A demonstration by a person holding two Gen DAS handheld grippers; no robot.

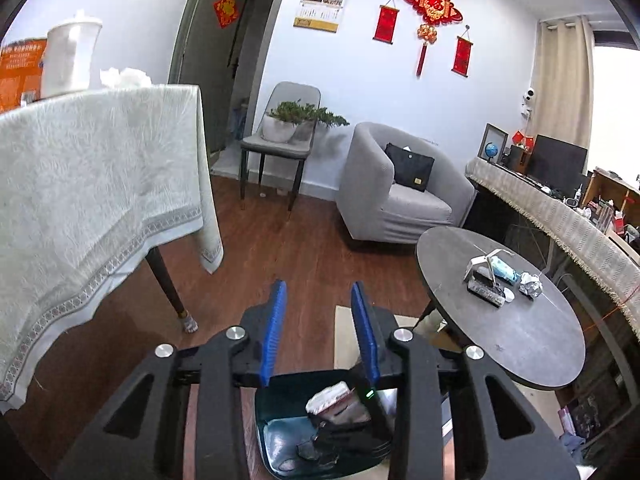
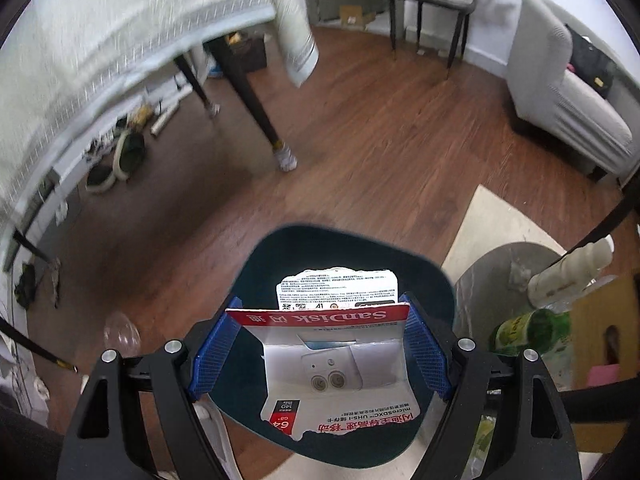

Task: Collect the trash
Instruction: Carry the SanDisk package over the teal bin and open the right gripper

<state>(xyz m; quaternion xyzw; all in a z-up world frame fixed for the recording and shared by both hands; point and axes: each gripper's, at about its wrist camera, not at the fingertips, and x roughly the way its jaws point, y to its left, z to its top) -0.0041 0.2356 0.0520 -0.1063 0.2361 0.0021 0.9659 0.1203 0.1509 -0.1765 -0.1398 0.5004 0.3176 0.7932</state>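
While my right claw [image 2: 320, 344] grips a torn card pack [image 2: 336, 360] over the dark bin [image 2: 280, 248], my left claw [image 1: 320, 332] stands narrow and empty above that bin [image 1: 280, 440]. More trash [image 1: 500, 280] lies near the round surface's [image 1: 520, 340] far edge.

Tablecloth [image 2: 100, 40] motion-blurred, clutter under table [image 2: 124, 152] indistinct, bin [image 1: 280, 440] partly hidden by gripper frame
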